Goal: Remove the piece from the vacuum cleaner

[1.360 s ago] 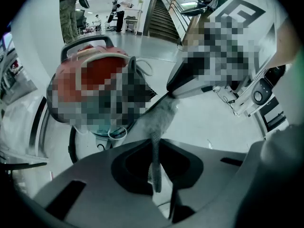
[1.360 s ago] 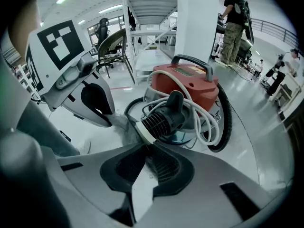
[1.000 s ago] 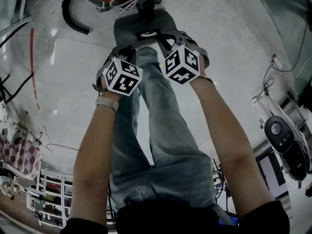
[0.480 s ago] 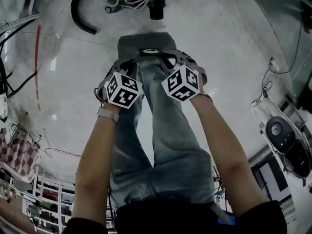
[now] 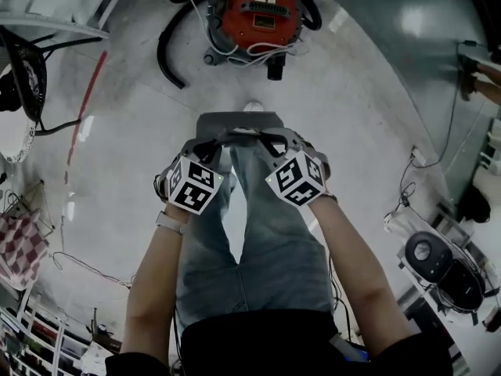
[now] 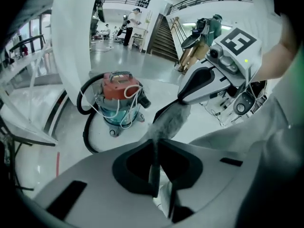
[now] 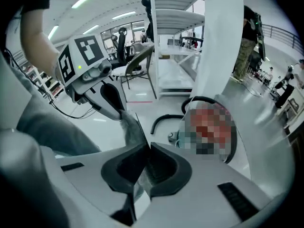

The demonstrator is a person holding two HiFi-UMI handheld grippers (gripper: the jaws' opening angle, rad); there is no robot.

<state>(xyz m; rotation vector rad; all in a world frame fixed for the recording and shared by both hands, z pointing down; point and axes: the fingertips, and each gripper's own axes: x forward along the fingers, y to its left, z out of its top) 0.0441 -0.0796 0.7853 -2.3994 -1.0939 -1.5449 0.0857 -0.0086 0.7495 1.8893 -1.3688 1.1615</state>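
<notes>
Your left gripper (image 6: pixel 155 147) is pinched shut on the nine o'clock side of the thin grey felt-like piece (image 5: pixel 239 122), the jaws of your right gripper (image 7: pixel 144 152) closing on its three o'clock side, well apart from the red vacuum cleaner (image 5: pixel 262 12) at twelve o'clock.

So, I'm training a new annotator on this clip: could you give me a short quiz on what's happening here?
1. True or false: the grey piece is attached to the red vacuum cleaner.
2. How do the left hand-held gripper and right hand-held gripper stand to the piece? A) both grip it B) only the left grips it C) neither touches it
3. Fill in: the cleaner's black hose lies on the ____.
Key: 1 false, it is held apart from the cleaner. 2 A; the right one's jaws are closing with the piece's edge between them. 3 floor.
</notes>
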